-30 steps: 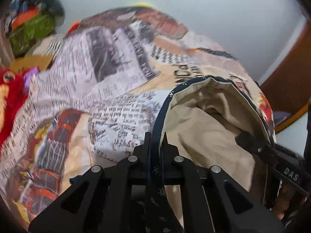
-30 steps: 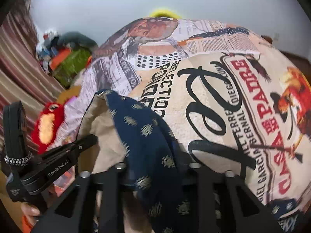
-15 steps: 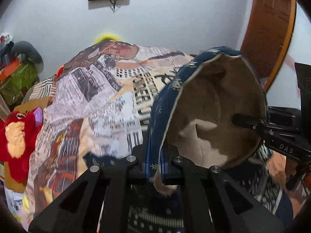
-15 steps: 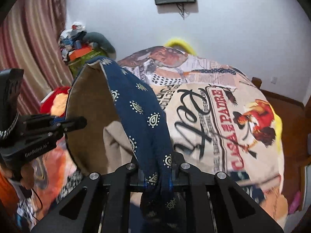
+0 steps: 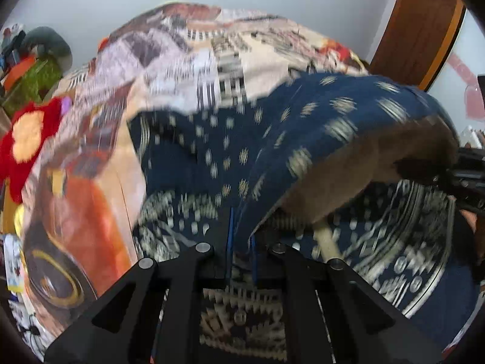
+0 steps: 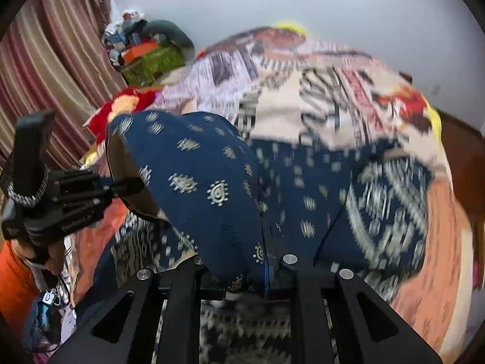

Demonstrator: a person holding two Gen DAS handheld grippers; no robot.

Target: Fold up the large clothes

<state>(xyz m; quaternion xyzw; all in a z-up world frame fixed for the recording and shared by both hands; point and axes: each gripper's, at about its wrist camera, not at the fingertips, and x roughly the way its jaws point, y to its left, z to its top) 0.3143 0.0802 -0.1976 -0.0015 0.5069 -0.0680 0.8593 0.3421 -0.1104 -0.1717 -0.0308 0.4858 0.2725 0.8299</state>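
While the bed (image 5: 263, 57) with its printed cover fills most of both views, the navy cloth (image 5: 194, 163) lies spread across its near part, patterned border toward the cameras, and one edge of it is lifted clear of the rest. That raised edge arches between the two tools, its tan underside (image 5: 348, 179) showing beneath the fold. Judging from this, the step in hand is the first big fold: carrying a held edge over the part that lies flat. Both views are smeared, so fine detail is uncertain. The left gripper (image 5: 241, 257) has its fingers pressed nearly together, pinching a narrow strip of the cloth's edge; the right gripper (image 6: 257, 268) likewise pinches the hem, its fingers all but closed on the fabric. In the right view the left tool (image 6: 72, 194) shows beside the arch, a hand (image 6: 45, 254) under it. Next, I judge, both hands must travel together, keep the edge taut and level, lay it square on the opposite edge, and only then release. A red plush (image 5: 27, 139) lies at the bed's side, clear of the work.
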